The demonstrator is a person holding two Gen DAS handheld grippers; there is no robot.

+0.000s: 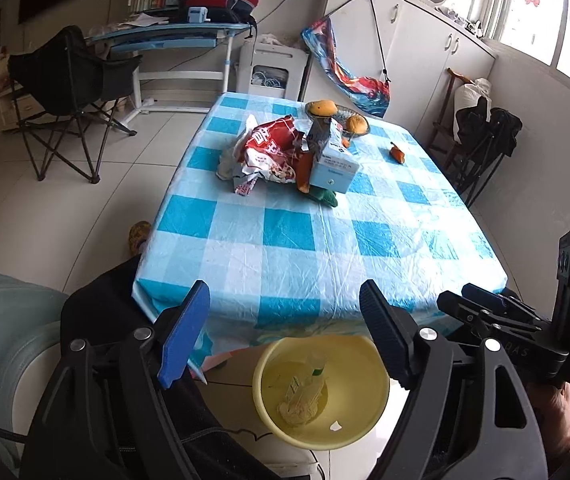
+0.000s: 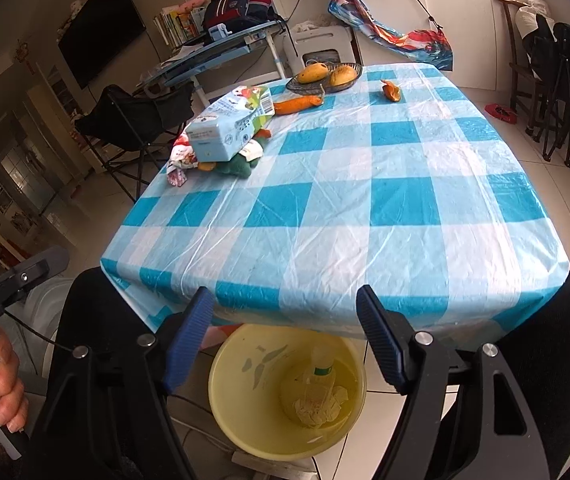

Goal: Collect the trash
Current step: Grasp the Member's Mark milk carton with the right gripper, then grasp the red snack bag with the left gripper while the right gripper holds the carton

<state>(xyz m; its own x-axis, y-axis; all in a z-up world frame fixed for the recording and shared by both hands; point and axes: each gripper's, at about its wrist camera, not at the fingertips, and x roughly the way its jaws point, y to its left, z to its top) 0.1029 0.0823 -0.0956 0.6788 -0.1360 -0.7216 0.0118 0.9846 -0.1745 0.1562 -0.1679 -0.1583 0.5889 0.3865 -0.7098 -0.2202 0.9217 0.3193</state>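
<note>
A pile of trash lies at the far left of the blue-checked table [image 1: 285, 240] [image 2: 365, 220]: a red crinkled snack bag [image 1: 269, 152], a light-blue carton [image 1: 333, 164] [image 2: 225, 132], and orange and green peels [image 1: 321, 196] under it. A lone orange peel [image 1: 397, 153] [image 2: 391, 90] lies further right. A yellow bin [image 1: 321, 392] [image 2: 285, 392] on the floor at the near table edge holds crumpled wrappers. My left gripper [image 1: 285, 336] is open and empty above the bin. My right gripper [image 2: 285, 336] is open and empty above the bin; it also shows in the left wrist view [image 1: 485, 304].
A wire basket with mangoes [image 1: 327, 110] [image 2: 325, 74] stands at the table's far edge, a carrot-like orange piece [image 2: 297, 105] beside it. A black folding chair [image 1: 69, 96] stands left, a desk [image 1: 165, 36] behind, dark chairs [image 2: 557, 80] right. The person's dark-clad legs flank the bin.
</note>
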